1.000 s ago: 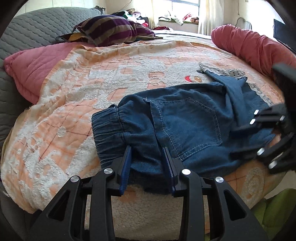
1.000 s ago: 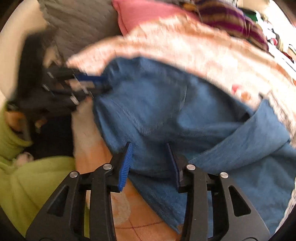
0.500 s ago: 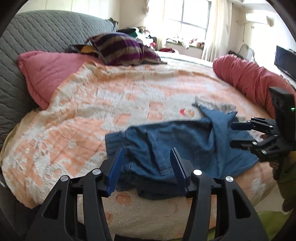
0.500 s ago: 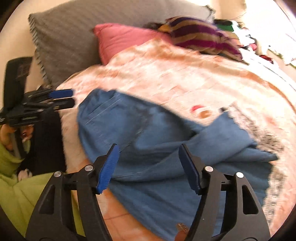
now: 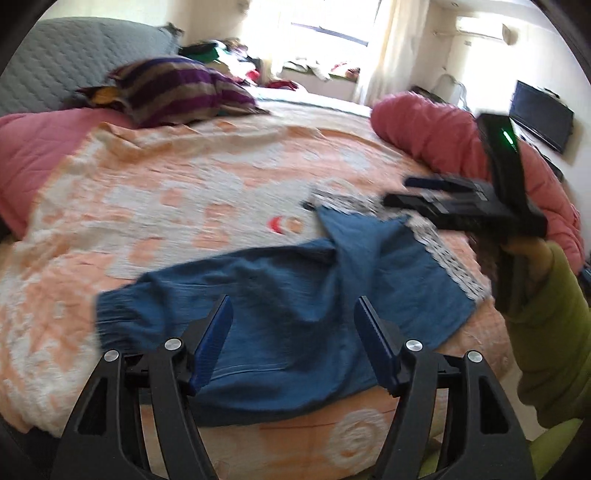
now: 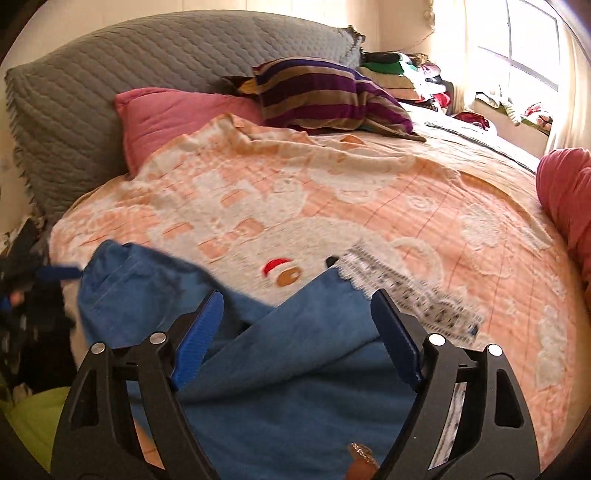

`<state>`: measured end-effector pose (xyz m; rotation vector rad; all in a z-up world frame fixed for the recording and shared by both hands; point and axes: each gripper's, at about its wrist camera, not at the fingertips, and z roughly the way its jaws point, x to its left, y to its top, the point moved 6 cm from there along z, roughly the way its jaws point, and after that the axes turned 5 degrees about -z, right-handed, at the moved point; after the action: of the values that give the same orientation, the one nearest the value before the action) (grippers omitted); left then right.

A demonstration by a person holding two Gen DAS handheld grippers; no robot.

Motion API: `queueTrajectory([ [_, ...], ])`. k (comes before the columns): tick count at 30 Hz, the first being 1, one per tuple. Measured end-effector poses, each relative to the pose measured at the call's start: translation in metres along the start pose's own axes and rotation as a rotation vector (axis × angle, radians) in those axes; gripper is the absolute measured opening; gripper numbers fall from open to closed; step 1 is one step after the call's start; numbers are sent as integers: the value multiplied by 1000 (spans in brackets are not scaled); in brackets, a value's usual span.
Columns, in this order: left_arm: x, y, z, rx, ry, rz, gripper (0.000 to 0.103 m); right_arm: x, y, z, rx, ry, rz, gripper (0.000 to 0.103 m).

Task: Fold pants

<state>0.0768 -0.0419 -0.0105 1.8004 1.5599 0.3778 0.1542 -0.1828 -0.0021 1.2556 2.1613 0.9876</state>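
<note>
We see the blue denim pants lying crumpled near the front edge of the bed, on an orange-and-white patterned blanket; the elastic waistband sits at the left of the left wrist view, and one leg with a lace-trimmed cuff is folded across the other toward the right. In the right wrist view the same pants fill the lower frame, the crossed leg rising diagonally between the fingers. Our left gripper hangs above the seat of the pants with its blue-padded jaws spread wide and nothing between them. Our right gripper likewise stands with its jaws apart, holding no cloth; seen from the left wrist, it is blurred above the lace cuff, a green light on its body, gripped by a hand in a green sleeve. Beyond the pants, a pink pillow and a striped purple cushion rest against a grey quilted headboard. A rolled pink quilt lies along the far right of the bed, and a bright window stands behind.
</note>
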Motion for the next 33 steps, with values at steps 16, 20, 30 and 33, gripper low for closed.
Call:
queueTrajectory([
  [16,-41,-27,100,213,-70,28,58,-50,18,145,262,-139,43,76],
  [20,-40,-30,113,230,-79,23,59,-52,17,167,299,-136,86,76],
  [30,-36,-32,111,212,-112,12,60,-79,7,169,294,-108,163,9],
  [33,-36,-29,110,205,-116,7,60,-89,9,141,231,-81,204,7],
])
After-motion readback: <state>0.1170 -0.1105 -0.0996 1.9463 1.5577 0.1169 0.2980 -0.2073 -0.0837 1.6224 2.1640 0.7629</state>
